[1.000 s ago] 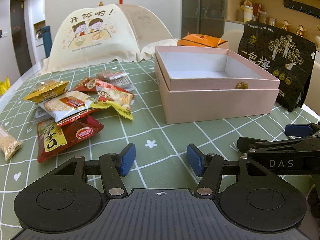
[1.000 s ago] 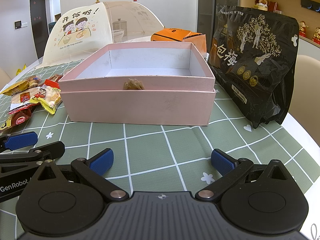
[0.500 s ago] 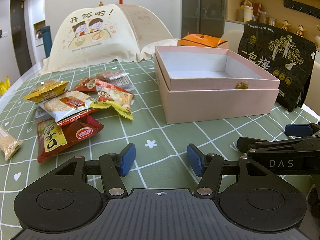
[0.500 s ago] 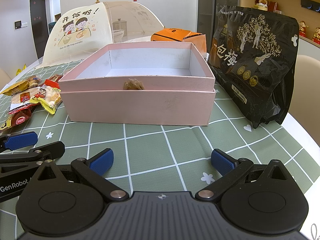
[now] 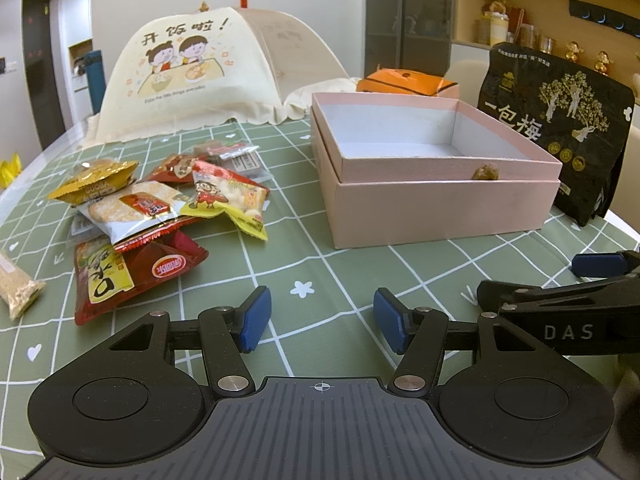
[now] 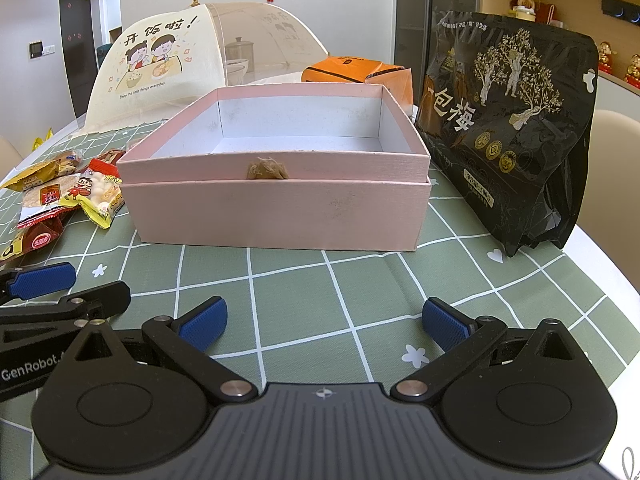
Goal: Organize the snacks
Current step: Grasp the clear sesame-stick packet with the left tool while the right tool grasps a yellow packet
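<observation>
Right, both grippers hover low over the green checked tablecloth (image 5: 320,264), nothing in either. Left gripper (image 5: 322,322): blue pads apart, bare cloth between them. Right gripper (image 6: 324,322): pads spread wider, also only cloth between. In the left wrist view the right gripper shows at 3 o'clock; in the right wrist view the left gripper shows at 9 o'clock, so the two sit side by side.

Snack pile (image 5: 160,208) lies at 10 o'clock of the left gripper, loose on the cloth, well apart from the pads. It has a red packet (image 5: 132,276) nearest, a white rice-cracker pack (image 5: 128,210) overlapping it, a yellow cartoon packet (image 5: 230,196) to the right, a gold packet (image 5: 94,186) behind and a tan bar (image 5: 18,294) at the far left edge.

Pink box (image 6: 276,208) is open, interior looks empty, standing at 12 o'clock of the right gripper, nested in what looks like its own lid. A brown tuft (image 6: 267,170) sits on its front wall. Black plum bag (image 6: 508,128) stands upright just beside the box at 2 o'clock. Orange box (image 6: 360,74) lies behind the pink one. Cream food cover (image 5: 188,72) stands at 11 o'clock, far side of the table.
</observation>
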{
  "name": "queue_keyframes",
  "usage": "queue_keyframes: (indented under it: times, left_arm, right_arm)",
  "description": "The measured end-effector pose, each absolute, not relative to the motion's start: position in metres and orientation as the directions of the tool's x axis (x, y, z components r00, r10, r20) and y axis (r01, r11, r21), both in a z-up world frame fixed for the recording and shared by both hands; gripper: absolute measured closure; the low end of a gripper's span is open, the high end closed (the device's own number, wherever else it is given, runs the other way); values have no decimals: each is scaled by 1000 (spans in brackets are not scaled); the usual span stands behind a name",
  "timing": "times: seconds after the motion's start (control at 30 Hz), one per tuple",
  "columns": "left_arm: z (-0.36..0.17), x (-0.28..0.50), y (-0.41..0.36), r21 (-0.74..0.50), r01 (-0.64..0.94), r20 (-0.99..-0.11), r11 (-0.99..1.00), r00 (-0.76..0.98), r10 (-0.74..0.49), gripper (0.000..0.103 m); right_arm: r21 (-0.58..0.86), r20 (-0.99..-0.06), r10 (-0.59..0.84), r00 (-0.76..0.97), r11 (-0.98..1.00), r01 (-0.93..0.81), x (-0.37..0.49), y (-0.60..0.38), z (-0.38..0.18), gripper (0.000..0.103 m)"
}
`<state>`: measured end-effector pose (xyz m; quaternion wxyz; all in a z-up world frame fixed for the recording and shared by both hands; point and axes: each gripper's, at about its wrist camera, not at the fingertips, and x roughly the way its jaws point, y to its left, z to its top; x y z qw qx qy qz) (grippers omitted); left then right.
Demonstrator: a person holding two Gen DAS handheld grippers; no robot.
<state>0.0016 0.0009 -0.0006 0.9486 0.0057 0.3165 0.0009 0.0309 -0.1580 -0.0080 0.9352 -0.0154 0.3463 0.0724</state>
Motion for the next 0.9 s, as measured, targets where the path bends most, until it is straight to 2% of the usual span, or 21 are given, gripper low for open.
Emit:
queue_keyframes:
  times: [0.17,0.2,0.3,0.4,0.47,0.57,0.67,0.8,0.9]
  left_arm:
    - [1,5,0,27,15,-607,1000,795,4,37]
    - [4,3,3,13,19,-626,1000,780,-7,41]
    - [26,-1,23,-69,32,-679,997,730,-70,42]
    - [62,-15,66,-97,-3,-638,995,768,-60,40]
    - [79,-19,108,-88,-119,-618,989,785,39,41]
    - [82,-13,195,-148,-424,-680,894,700,219,44]
    - [67,-5,257,-255,-557,-737,791,641,213,44]
    - [44,24,271,-254,-542,-778,801,606,163,43]
    - [26,40,263,-181,-462,-784,868,601,156,42]
  right_arm:
    - [20,-749,88,656,994,-111,27,-158,0,0]
    - [19,-749,82,657,995,-102,28,-154,-1,0]
    - [16,-766,74,639,995,-95,24,-152,2,0]
    - [12,-780,119,614,984,-176,24,-147,3,0]
    - [7,-785,139,604,976,-216,23,-140,5,0]
    - [-6,-786,142,602,972,-236,22,-124,7,0]
    - [-12,-788,162,595,961,-277,20,-101,13,0]
    - [7,-748,239,620,936,-353,13,-70,37,0]
    - [36,-728,319,607,902,-430,23,-42,63,0]
